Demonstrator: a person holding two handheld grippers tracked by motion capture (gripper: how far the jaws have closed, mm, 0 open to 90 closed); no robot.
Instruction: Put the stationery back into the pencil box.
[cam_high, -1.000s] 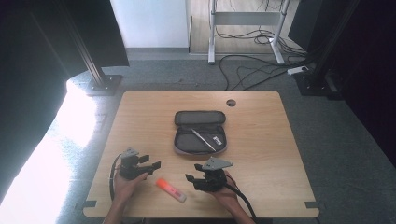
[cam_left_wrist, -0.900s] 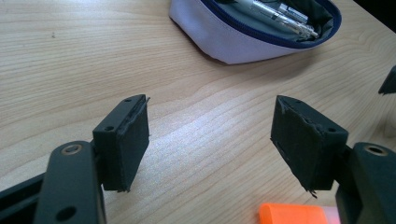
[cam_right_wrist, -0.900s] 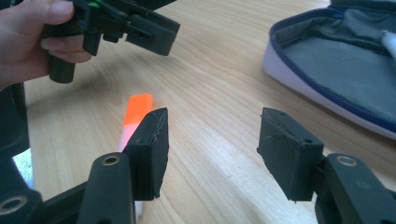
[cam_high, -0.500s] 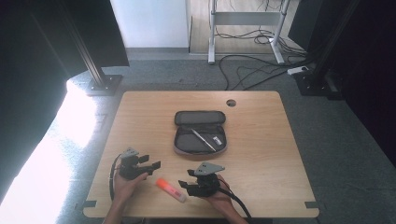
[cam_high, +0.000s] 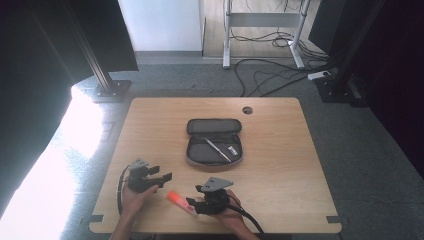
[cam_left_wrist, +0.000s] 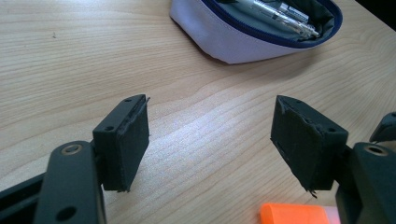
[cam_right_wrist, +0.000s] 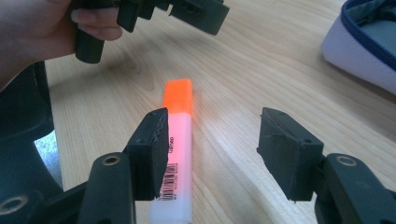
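A person sits at the near side of a wooden table (cam_high: 280, 150) and holds a gripper in each hand.

The right gripper (cam_right_wrist: 210, 149) is low over the near edge of the table. Its two black jaws stand apart and grasp nothing. An orange highlighter (cam_right_wrist: 176, 140) lies flat on the wood. It sits partly between the jaws, close beside the left one in the right gripper view, and the pads do not press on it. Its bright orange cap points away from the gripper, and its pale body with a barcode is the near part. In the high view the highlighter (cam_high: 180, 201) lies between the two grippers, just left of the right gripper (cam_high: 197, 206).

The left gripper (cam_left_wrist: 210, 140) is to the left, near the person's left hand (cam_high: 137, 197). Its jaws are wide apart too, with only bare wood between them. The orange cap (cam_left_wrist: 292, 213) shows at the bottom of the left gripper view, near its right jaw.

Farther off, near the middle of the table, lies an open pencil case (cam_high: 214, 142). It is grey and pale with a blue zipper rim. Pens (cam_high: 218, 149) lie inside it. The case is well apart from both grippers.
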